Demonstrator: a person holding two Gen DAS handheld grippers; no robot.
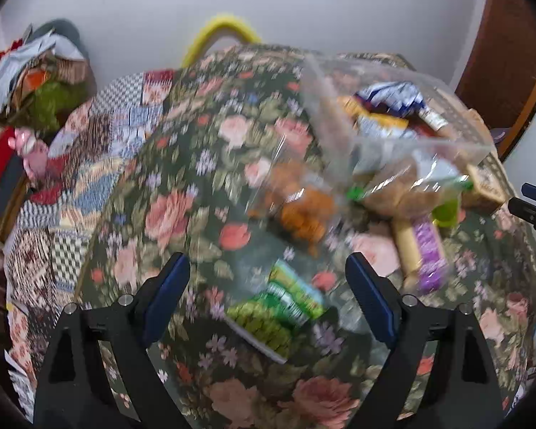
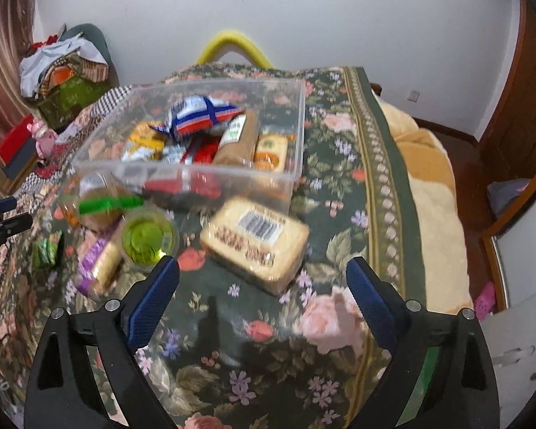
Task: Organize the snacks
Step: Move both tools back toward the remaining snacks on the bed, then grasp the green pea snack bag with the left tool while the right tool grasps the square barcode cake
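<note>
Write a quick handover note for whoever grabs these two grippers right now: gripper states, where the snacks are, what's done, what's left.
Left gripper: open, empty, above the green snack packet.
Right gripper: open, empty, near the barcoded cake pack.
Done: several snacks already lie in the clear bin on the floral cloth.
Left: the cake pack, green jelly cup, purple-labelled roll, green-clipped bag and green packet remain outside the bin.

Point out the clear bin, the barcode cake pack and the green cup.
clear bin [image 2: 232, 175], right wrist view, on its near wall.
barcode cake pack [image 2: 255, 245], right wrist view, middle of its top face.
green cup [image 2: 148, 237], right wrist view, on its green lid.
</note>
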